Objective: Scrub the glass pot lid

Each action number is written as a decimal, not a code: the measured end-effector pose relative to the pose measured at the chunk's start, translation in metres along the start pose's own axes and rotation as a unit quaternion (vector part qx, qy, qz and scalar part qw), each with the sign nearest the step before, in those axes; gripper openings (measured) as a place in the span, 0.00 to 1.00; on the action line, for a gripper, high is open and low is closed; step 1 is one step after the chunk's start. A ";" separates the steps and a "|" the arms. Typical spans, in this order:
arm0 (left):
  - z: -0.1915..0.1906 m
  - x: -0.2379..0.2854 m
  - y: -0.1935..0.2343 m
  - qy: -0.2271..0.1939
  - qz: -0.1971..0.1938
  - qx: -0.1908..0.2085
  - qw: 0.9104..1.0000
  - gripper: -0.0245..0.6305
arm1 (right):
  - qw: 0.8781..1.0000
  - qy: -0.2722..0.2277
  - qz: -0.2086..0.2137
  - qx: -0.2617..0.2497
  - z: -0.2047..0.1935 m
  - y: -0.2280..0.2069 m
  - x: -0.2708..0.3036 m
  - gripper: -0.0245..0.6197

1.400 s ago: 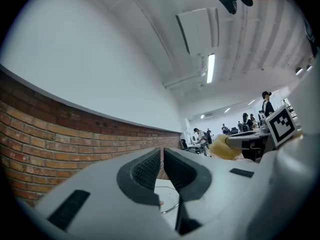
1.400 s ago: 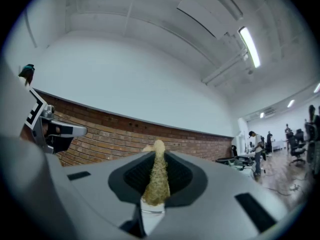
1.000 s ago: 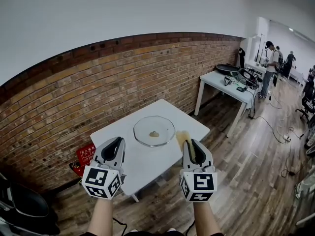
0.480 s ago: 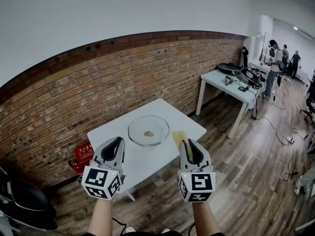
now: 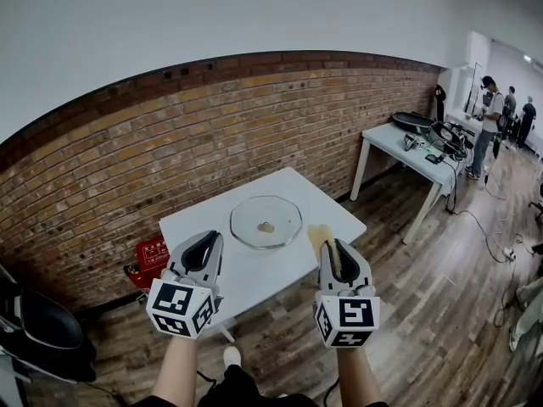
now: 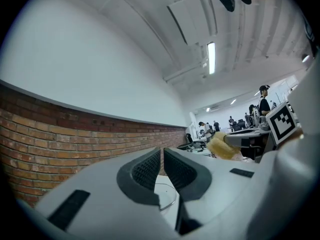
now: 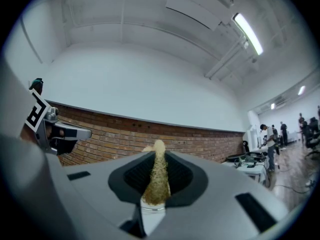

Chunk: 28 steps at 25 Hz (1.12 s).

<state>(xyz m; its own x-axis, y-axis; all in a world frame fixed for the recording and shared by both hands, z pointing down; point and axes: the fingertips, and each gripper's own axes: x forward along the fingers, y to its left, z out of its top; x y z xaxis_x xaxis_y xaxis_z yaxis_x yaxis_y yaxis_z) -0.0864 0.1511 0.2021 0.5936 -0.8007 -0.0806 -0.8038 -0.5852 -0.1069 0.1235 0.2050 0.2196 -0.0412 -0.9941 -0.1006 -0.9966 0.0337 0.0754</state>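
The brick wall (image 5: 127, 159) is running along the far side of the room, under a plain white upper wall. At far left, a dark rounded object is sitting low on the floor; it cannot be identified. A red box (image 5: 153, 253) is lying on the floor at the foot of the wall, just beside the left corner of the white table (image 5: 263, 271).

The left gripper (image 5: 204, 242) is hovering over the near left edge of the table. Its jaws are standing a narrow slit apart, with nothing between them (image 6: 161, 156).

The glass pot lid (image 5: 280, 214) is lying flat on the far middle of the table, ahead of and between the two grippers, touching neither.

The right gripper (image 5: 333, 248) is hovering over the near right edge. Its jaws are pressing on a yellow sponge (image 5: 320, 236), which is sticking out past the fingertips (image 7: 157, 179).

To the right, wooden floor (image 5: 424, 312) is lying open between the white table and a second table (image 5: 407, 147) against the wall, which is carrying dark equipment. Cables are trailing on the floor beyond it, and people (image 5: 490, 125) are standing at far right.
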 end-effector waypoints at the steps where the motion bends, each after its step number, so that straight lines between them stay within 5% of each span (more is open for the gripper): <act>1: -0.001 0.001 0.002 0.000 0.001 -0.001 1.000 0.08 | 1.000 0.000 0.000 0.001 -0.001 0.000 0.002 0.13; 11: -0.019 0.039 0.033 0.001 -0.004 -0.011 1.000 0.08 | 1.000 0.006 -0.006 0.001 -0.016 0.002 0.046 0.13; 28: -0.086 0.176 0.117 0.043 -0.034 -0.033 0.998 0.08 | 0.999 0.028 -0.034 -0.003 -0.051 -0.015 0.197 0.13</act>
<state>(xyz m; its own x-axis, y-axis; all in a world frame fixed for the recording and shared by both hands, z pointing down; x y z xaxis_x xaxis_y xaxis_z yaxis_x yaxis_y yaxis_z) -0.0789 -0.0694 0.2606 0.6436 -0.7653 0.0110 -0.7643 -0.6434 -0.0435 0.1341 0.0034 0.2495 0.0312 -0.9983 -0.0492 -0.9965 -0.0348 0.0756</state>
